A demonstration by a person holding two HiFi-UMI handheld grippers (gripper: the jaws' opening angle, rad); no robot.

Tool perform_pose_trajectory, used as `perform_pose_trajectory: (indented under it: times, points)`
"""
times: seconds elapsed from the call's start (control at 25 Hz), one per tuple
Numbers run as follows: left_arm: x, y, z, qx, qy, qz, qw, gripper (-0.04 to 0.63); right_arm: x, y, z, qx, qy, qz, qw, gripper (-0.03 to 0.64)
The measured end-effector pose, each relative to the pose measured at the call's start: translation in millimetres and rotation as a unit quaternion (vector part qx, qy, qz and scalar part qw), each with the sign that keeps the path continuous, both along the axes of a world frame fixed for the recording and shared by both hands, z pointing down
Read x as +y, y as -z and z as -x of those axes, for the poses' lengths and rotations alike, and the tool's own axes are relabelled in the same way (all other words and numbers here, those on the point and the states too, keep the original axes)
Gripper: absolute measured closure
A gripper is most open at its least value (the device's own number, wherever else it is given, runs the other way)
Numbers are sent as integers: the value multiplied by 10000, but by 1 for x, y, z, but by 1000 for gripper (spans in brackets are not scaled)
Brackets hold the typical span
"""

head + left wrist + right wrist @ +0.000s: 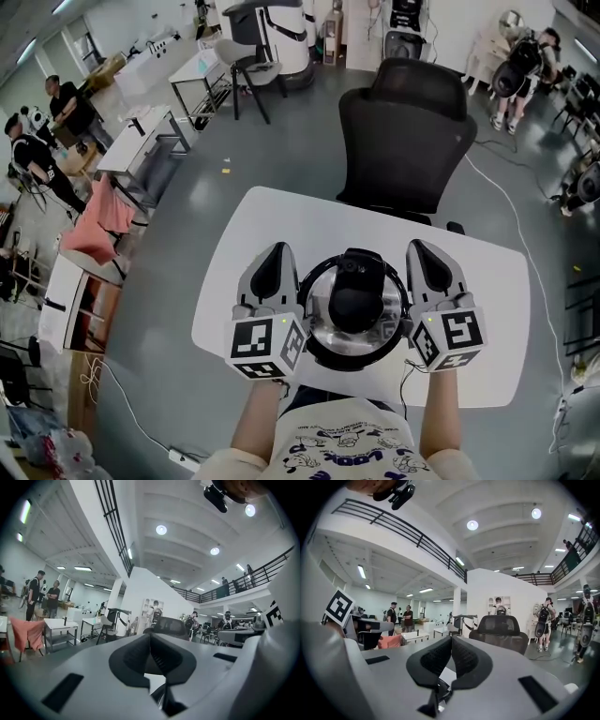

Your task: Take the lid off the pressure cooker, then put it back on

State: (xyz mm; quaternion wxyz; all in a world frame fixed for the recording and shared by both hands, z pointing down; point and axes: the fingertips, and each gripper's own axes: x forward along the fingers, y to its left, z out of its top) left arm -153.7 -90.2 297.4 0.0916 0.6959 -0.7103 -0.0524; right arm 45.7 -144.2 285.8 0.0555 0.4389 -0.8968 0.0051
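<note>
The steel pressure cooker (pixel 323 330) stands on the white table (pixel 246 281) right in front of me, its lid on and the black lid handle (pixel 356 292) lying across the top. My left gripper (pixel 274 253) hovers at the cooker's left side and my right gripper (pixel 427 249) at its right, both held above the table and pointing away from me. In the left gripper view the left gripper (pixel 150 640) has its pads pressed together with nothing between them. The right gripper (pixel 451 642) looks the same in the right gripper view. Neither touches the cooker.
A black office chair (pixel 405 141) stands against the table's far edge. Other white tables (pixel 141 150) and several people are farther off to the left, and a cable (pixel 511 202) runs over the grey floor at the right.
</note>
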Motion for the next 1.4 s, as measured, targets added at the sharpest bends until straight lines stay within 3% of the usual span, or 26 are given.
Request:
perform_pose_trajectory:
  times: [0.52,1.4]
  points:
    - [4,8,-13,-184,13,-93,9998,581,-1,5,-29,-459,-758,-5,9961,606]
    - [9,11,-16,-249,-68,-92,9996,581,6,4,-26,-429,-761,37,9962,606]
